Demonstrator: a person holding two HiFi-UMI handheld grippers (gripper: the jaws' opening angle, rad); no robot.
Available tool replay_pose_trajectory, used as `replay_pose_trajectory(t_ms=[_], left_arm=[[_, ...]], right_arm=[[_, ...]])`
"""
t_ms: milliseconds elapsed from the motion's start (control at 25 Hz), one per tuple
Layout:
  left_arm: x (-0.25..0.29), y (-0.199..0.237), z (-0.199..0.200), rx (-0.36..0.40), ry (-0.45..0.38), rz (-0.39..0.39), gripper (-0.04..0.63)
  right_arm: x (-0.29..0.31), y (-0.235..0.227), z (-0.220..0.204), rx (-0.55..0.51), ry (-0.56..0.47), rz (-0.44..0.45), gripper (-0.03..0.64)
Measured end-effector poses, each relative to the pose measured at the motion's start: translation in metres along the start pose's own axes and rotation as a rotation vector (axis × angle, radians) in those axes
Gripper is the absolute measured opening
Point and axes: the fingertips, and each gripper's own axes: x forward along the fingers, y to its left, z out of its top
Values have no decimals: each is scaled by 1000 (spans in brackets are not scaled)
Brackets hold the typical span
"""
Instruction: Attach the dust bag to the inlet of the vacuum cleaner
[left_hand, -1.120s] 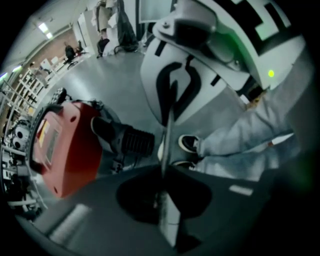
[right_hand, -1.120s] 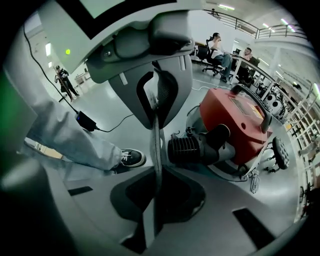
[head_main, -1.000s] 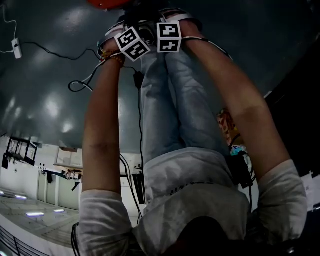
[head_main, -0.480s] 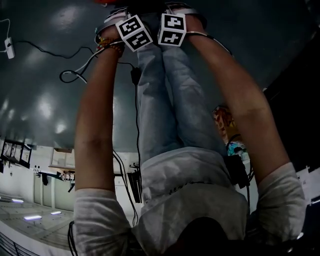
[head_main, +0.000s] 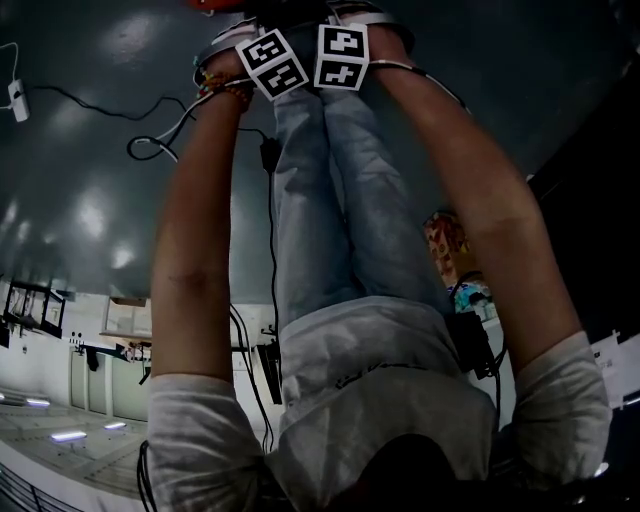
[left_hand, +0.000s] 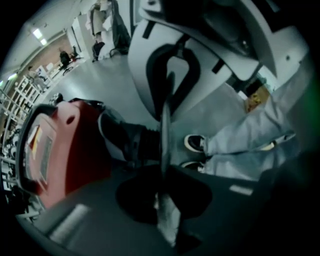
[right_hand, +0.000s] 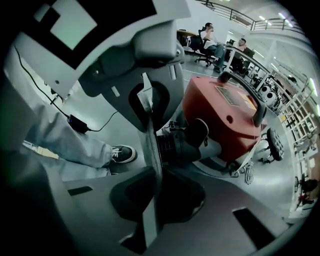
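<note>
Left gripper view first: the left gripper (left_hand: 162, 172) is clamped, both jaws pinched on the dust bag (left_hand: 167, 115). The bag shows edge-on as a thin sheet running up to the white face of the right gripper (left_hand: 175, 70) opposite. To the left sits the red vacuum cleaner (left_hand: 60, 150) on the grey floor (left_hand: 107, 82). Its black ribbed inlet (left_hand: 131, 142) points right at the bag's edge, just beside it, though contact can't be made out. On the right there's a dark shoe (left_hand: 196, 143) and pale jeans (left_hand: 250, 140).

Over to the right gripper view, and it's the same story mirrored. The right gripper is squeezed tight on the bag's other end, and the sheet rises between the jaws toward the left gripper. The red vacuum is on the right here, handle on top, with the inlet just right of the sheet. Near left, a power brick (right_hand: 79, 122) with its cable (right_hand: 107, 120) lies on the floor. Far back, people (right_hand: 212, 40) sit at desks.

Head view now: two bare forearms (head_main: 195, 240) reach down past the jeans, and the two marker cubes (head_main: 342, 57) sit side by side at the far end. Just a sliver of red vacuum shows at the top edge, beyond the cubes.
</note>
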Motion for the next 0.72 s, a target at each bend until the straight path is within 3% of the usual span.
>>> replay_pose_trajectory(t_ms=[200,400,560,720], left_arm=[[-11,11,10,55,-8,16,49],[9,8,-5,-20,-12,-10,34],[-6,18,5,55,-37,-3,38],[6,11,-2,16,-20,5,31]], right_arm=[[10,6,-11,81,-6,11,29],[9,-4,2,17,6,5,31],[19,1,-4,42,-1,5,31],[12,-4,4,-5,9,4,31]])
